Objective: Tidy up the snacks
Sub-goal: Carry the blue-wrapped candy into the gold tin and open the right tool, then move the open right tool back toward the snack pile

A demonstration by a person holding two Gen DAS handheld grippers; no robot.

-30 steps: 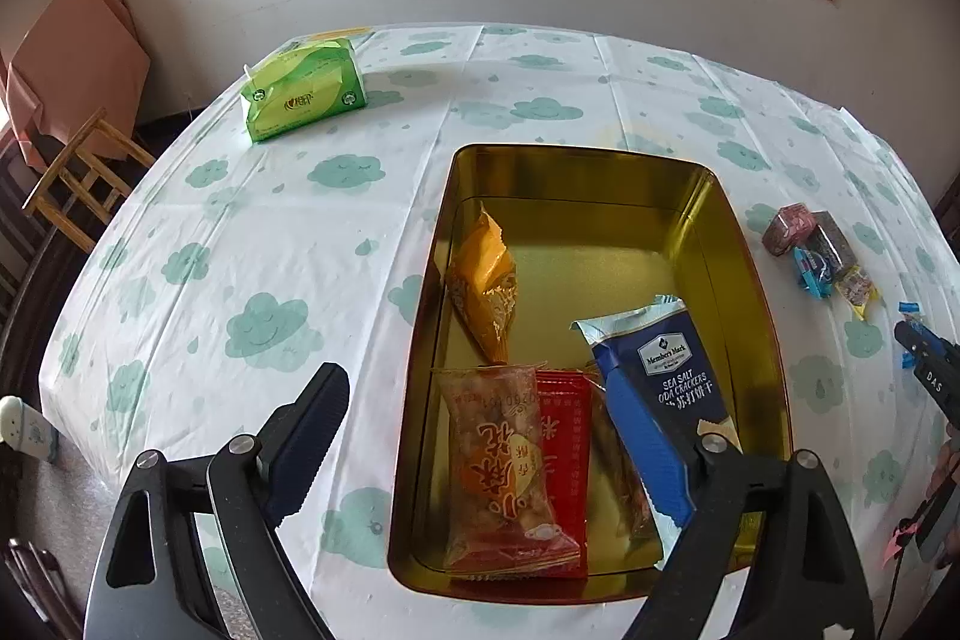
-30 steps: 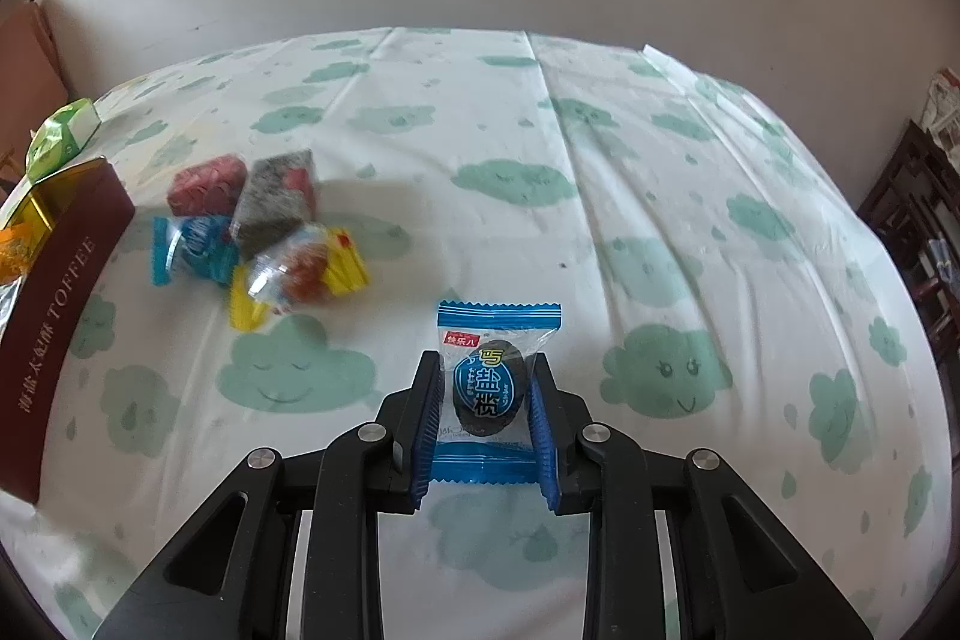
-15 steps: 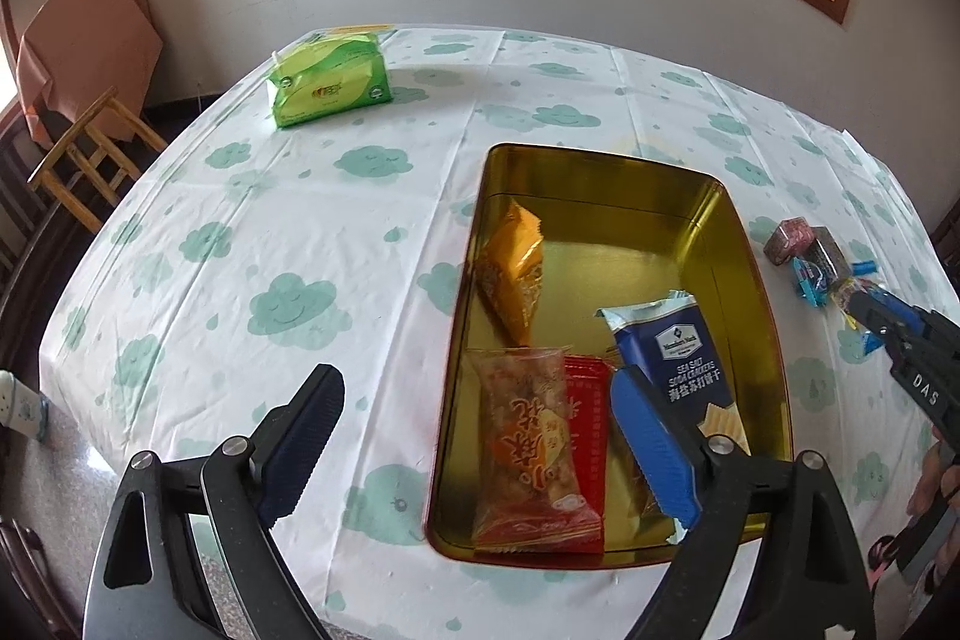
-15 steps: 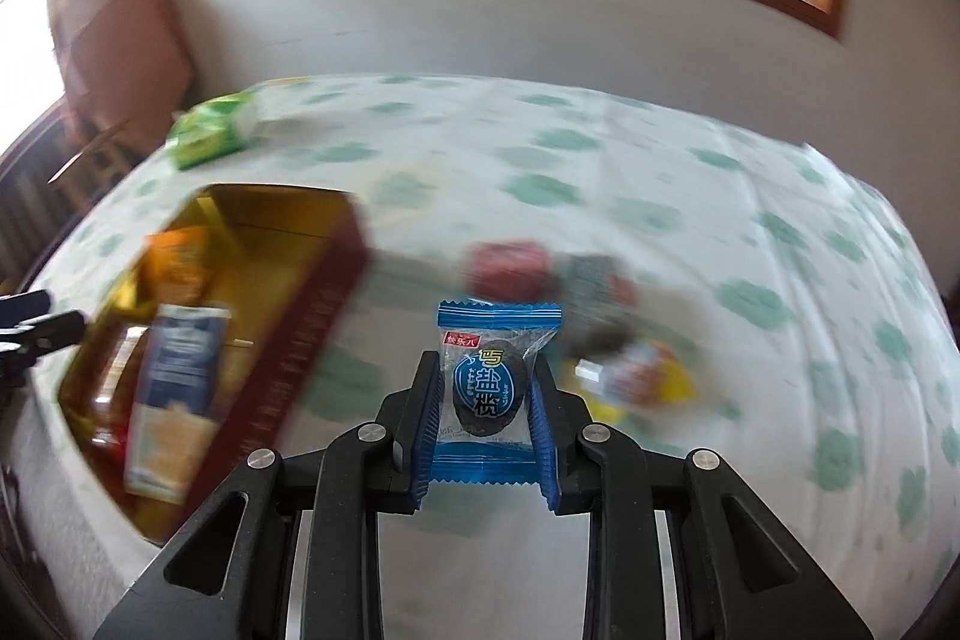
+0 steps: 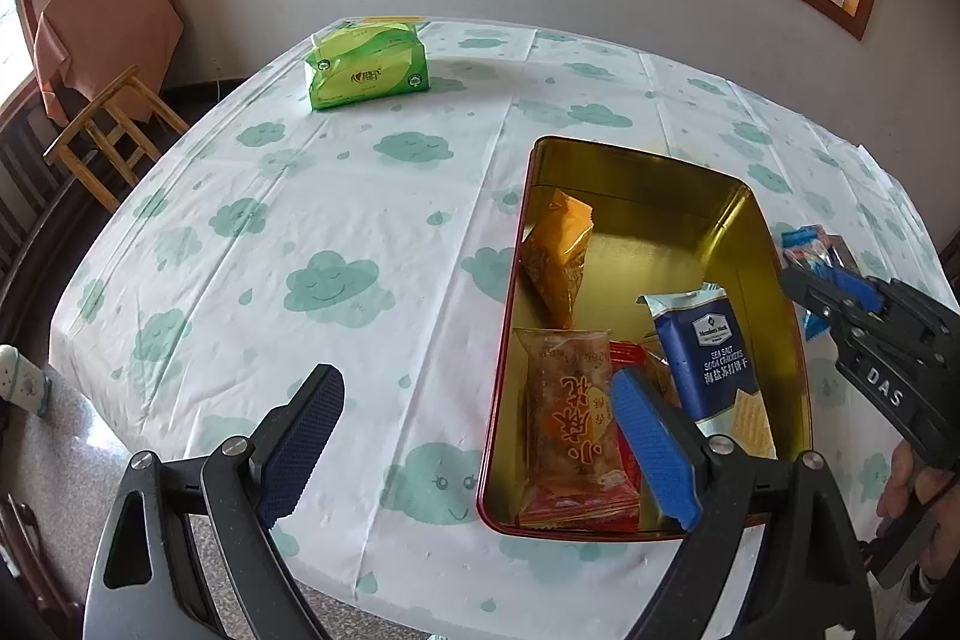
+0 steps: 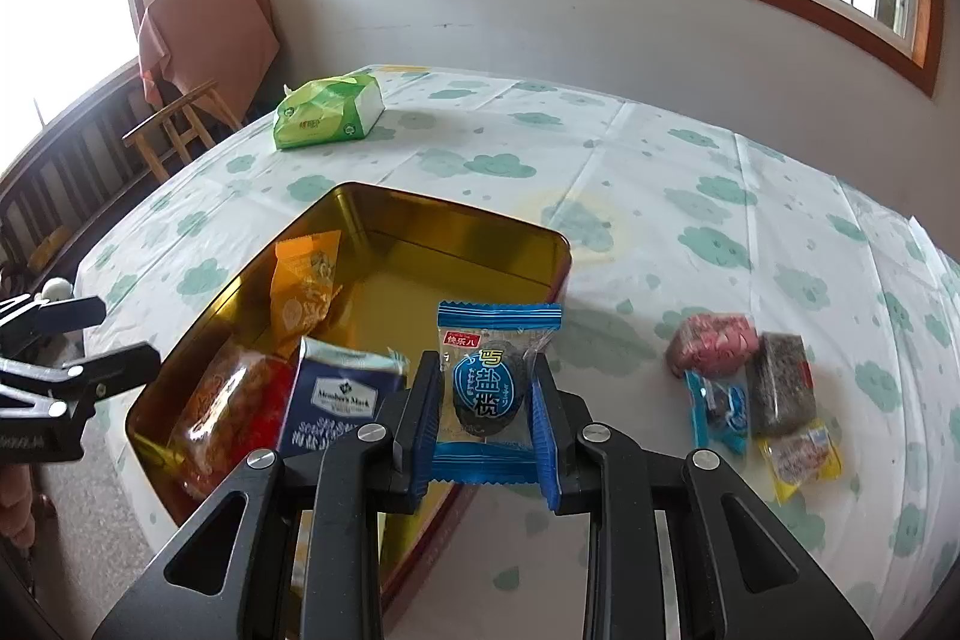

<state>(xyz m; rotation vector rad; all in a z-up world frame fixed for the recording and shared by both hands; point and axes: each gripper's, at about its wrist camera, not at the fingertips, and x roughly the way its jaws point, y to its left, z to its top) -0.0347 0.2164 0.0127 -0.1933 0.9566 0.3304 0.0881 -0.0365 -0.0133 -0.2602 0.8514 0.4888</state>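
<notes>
The right gripper [image 6: 485, 415] is clamped on a small blue-wrapped snack [image 6: 487, 388] above the near rim of the gold tin [image 6: 456, 235]; it looks light and crinkly (best pinched across its firm middle), while the left gripper [image 5: 474, 439] gapes empty.

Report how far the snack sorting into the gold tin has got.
Done: the gold rectangular tin holds an orange packet, a navy cracker pack and a clear red-printed snack bag. In hand: the right gripper grips a blue wrapped candy near the tin. Left: four small wrapped snacks on the cloud-print tablecloth.
</notes>
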